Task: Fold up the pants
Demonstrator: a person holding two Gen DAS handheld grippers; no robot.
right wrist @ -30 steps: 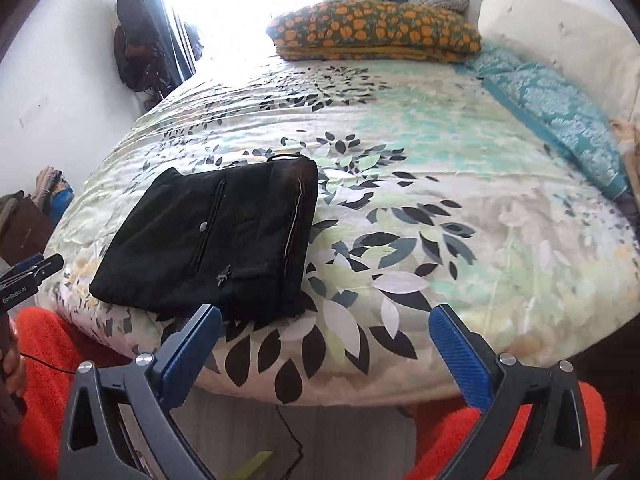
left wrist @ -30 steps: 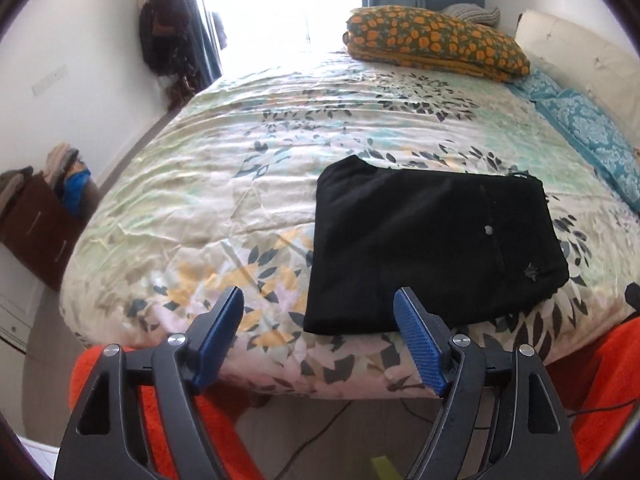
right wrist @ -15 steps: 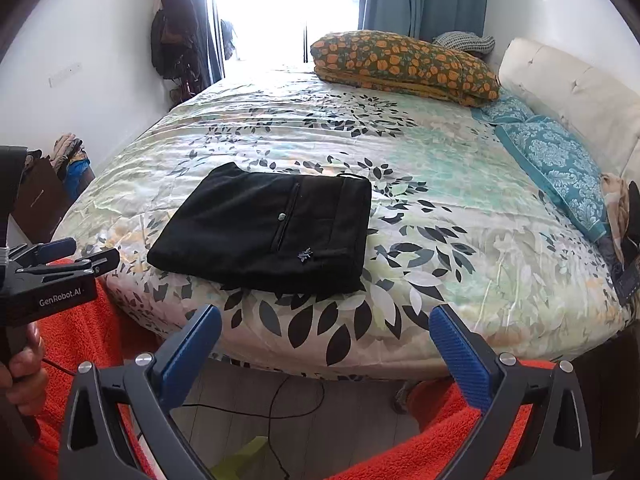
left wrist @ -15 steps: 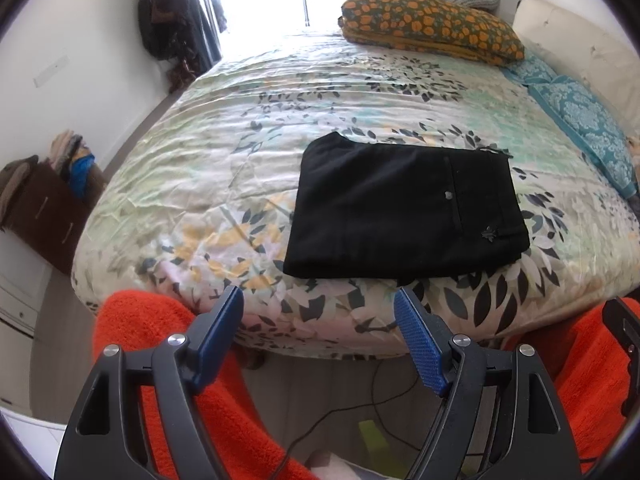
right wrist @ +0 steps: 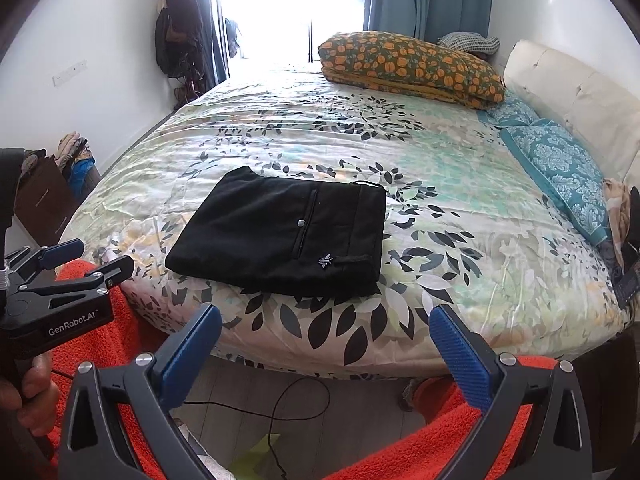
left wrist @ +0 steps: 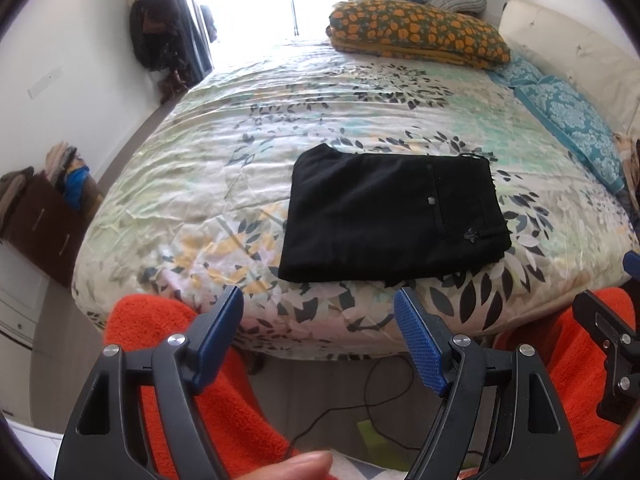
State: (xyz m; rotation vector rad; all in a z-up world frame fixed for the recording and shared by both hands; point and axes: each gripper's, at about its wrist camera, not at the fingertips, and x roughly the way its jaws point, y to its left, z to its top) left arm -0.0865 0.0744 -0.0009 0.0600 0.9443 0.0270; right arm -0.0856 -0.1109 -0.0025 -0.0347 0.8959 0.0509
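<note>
The black pants [left wrist: 388, 216] lie folded into a flat rectangle near the front edge of the bed, a pocket button facing up; they also show in the right wrist view [right wrist: 280, 236]. My left gripper [left wrist: 319, 320] is open and empty, held off the bed in front of the pants. My right gripper [right wrist: 326, 332] is open and empty, also off the bed in front of the pants. The left gripper also shows at the left edge of the right wrist view [right wrist: 86, 256].
The bed [left wrist: 280, 128] has a floral cover. An orange-patterned pillow [left wrist: 416, 32] and a teal pillow [left wrist: 572, 120] lie at the far end. Orange-clad legs [right wrist: 440, 440] are below the grippers. A cable [right wrist: 288, 400] lies on the floor. A brown box [left wrist: 44, 220] stands at left.
Both grippers have pulled back and up from the bed edge. The folded pants now look smaller and farther away. The pants have not moved.
</note>
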